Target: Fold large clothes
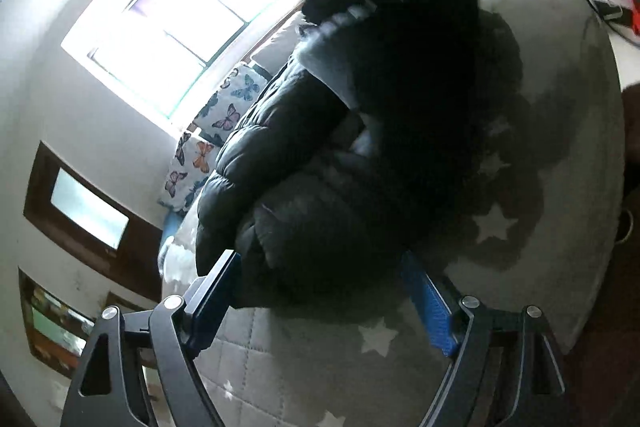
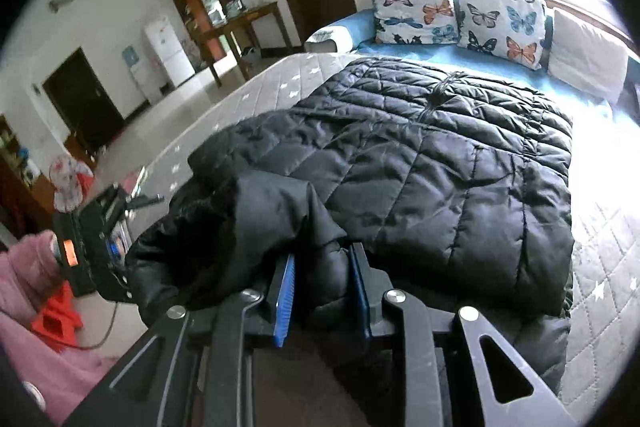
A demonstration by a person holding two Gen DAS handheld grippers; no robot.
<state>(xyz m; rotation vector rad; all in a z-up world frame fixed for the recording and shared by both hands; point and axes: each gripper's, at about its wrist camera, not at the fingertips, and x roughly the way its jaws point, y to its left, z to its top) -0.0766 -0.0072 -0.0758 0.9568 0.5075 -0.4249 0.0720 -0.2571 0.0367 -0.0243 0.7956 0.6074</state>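
A large black quilted puffer jacket (image 2: pixel 420 155) lies spread on a grey star-patterned bed cover (image 2: pixel 600 267). My right gripper (image 2: pixel 322 259) is shut on a bunched fold of the jacket near its front edge, with fabric squeezed between the blue pads (image 2: pixel 286 291). In the left wrist view the jacket (image 1: pixel 320 207) looks dark and bunched, with a pale lining showing. My left gripper (image 1: pixel 320 267) is open, its jaws wide apart on either side of the jacket's near end, right at the fabric. The left gripper's body also shows in the right wrist view (image 2: pixel 96 239), beside the jacket's left end.
Butterfly-print pillows (image 2: pixel 460 15) and a white pillow (image 2: pixel 588 63) lie at the head of the bed on a blue sheet. A bright window (image 1: pixel 176 35) is behind them. A pink sleeve (image 2: pixel 28 287), a red object (image 2: pixel 52 323) and a cable are at the left.
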